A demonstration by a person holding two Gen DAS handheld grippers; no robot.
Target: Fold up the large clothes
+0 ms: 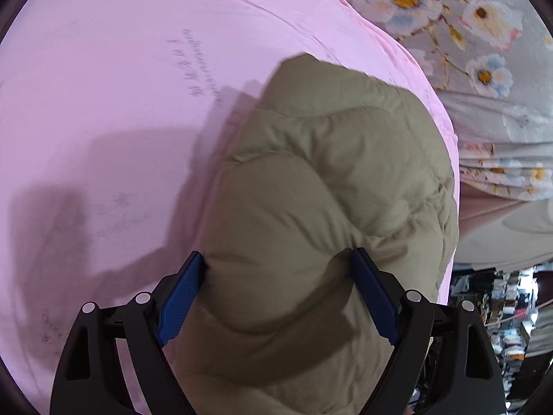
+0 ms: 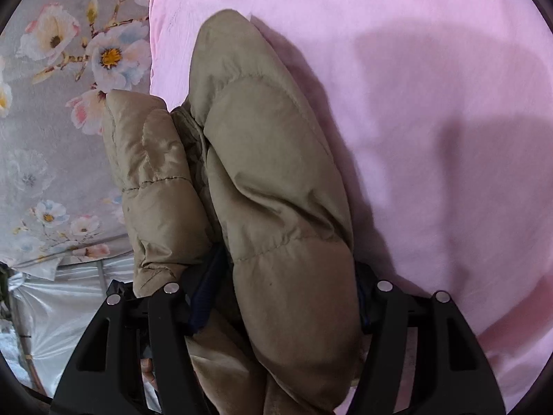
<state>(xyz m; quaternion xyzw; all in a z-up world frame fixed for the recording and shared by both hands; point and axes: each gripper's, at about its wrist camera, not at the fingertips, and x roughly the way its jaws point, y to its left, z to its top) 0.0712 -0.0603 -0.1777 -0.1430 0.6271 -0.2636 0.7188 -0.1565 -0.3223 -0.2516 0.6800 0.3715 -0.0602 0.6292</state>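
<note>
Nearest the lens in the left wrist view, the left gripper [image 1: 278,287] stands at 6 o'clock with its blue pads [image 1: 181,297] spread wide and pressing into a thick roll of the khaki puffer jacket [image 1: 321,186], so it has hold of the padding. The jacket bulges from there toward 1 o'clock over the pink sheet [image 1: 103,103], whose edge meets a floral cover [image 1: 484,17] at 2 o'clock. In the right wrist view, the right gripper [image 2: 280,297] sits at 6 o'clock, its jaws partway apart around a fat fold of the jacket [image 2: 276,190]; the pads are mostly buried, so the padding seems gripped, though how firmly I cannot tell. A second lobe hangs loose at 9 o'clock, outside the jaws, over the floral cover. The risk, as I judge it, is that slippery, springy filling squeezes out of the right jaws, or that the loose lobe drags off the sheet's edge and undoes the fold.
</note>
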